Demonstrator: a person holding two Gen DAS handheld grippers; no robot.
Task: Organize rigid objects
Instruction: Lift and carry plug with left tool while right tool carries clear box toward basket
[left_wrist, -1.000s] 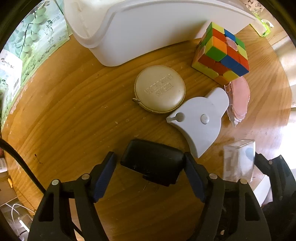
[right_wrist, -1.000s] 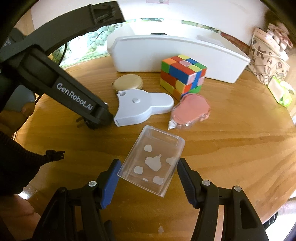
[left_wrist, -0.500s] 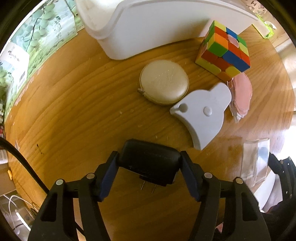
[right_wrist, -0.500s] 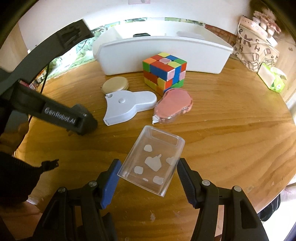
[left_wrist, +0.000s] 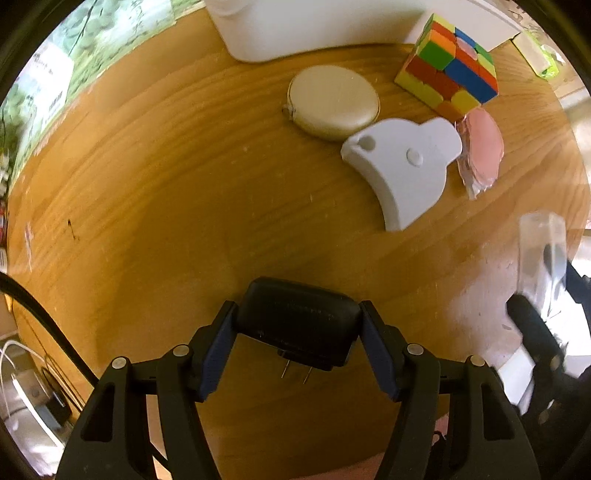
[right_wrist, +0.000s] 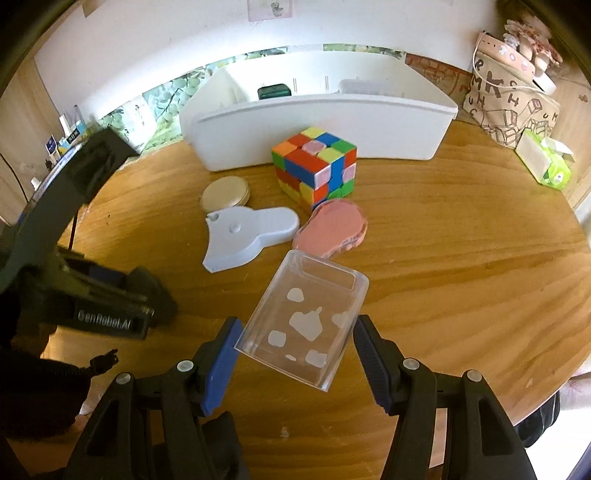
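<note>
Your left gripper (left_wrist: 298, 345) is clamped on the black plug adapter (left_wrist: 299, 322), prongs pointing down, above the wooden table (left_wrist: 147, 206); from it the beige round case (left_wrist: 334, 101) lies at 12 o'clock touching the white flat tool (left_wrist: 404, 166) at 1 o'clock, with the colour cube (left_wrist: 448, 75) and pink packet (left_wrist: 482, 147) beyond, the cube just in front of the white bin (left_wrist: 314, 26). Your right gripper (right_wrist: 295, 363) grips the clear plastic box (right_wrist: 303, 321), tilted, off the table; the pink packet sits at 12 o'clock, the cube behind it against the bin, the white flat tool at 11 o'clock, and the left gripper at 9 o'clock.
</note>
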